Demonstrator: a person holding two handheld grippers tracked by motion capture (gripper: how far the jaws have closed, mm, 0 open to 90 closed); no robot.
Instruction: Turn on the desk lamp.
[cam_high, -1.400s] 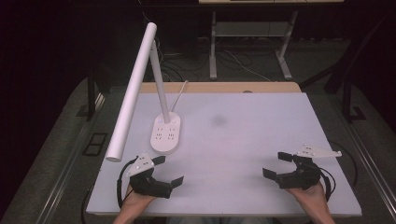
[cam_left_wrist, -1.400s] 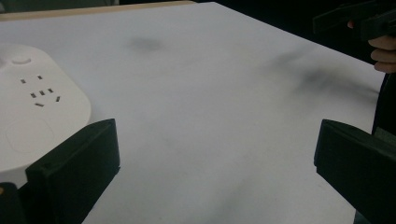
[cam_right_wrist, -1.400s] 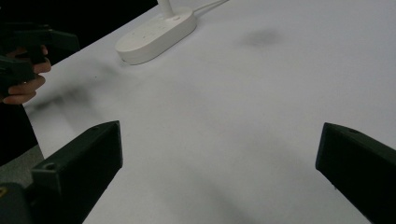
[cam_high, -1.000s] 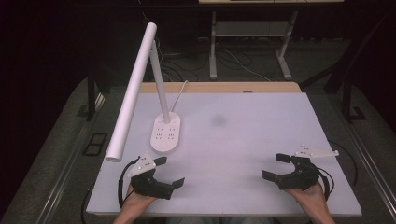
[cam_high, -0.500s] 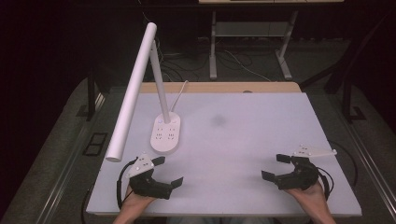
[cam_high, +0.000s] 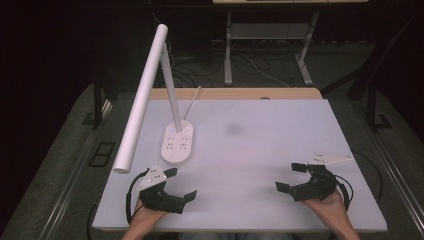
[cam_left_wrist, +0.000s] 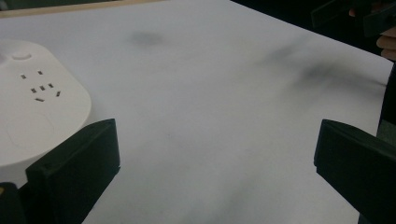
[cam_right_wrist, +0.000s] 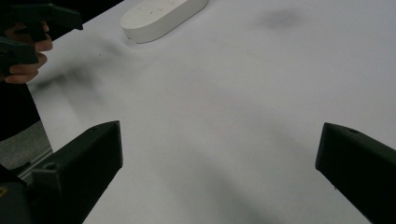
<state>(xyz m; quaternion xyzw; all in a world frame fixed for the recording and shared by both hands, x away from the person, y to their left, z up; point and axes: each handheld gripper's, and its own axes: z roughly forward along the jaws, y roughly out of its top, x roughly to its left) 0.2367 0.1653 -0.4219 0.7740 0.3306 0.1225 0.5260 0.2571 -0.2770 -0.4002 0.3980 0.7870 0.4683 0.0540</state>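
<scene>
1. High view: the left black two-jaw gripper (cam_high: 181, 184) and the right black two-jaw gripper (cam_high: 292, 177) rest near the front edge of the white table (cam_high: 260, 150), jaws apart and empty. The white desk lamp (cam_high: 176, 144) stands at left; its long tube head (cam_high: 141, 97) slants from far down toward the near-left.
2. Left gripper view: jaws wide; the lamp's oval base (cam_left_wrist: 37, 102) is just beside the left jaw.
3. Right gripper view: jaws wide over bare table (cam_right_wrist: 233, 107).

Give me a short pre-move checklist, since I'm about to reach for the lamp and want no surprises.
1. Left gripper open: ok, jaws spread wide.
2. Right gripper open: ok, jaws spread wide.
3. Both grippers empty: ok.
4. Path from the left gripper to the lamp base: ok, bare table between.
5. Lamp arm overhangs the table's left edge, could swing: not ok.
6. Lamp cord plugged in or slack: cannot tell.
</scene>
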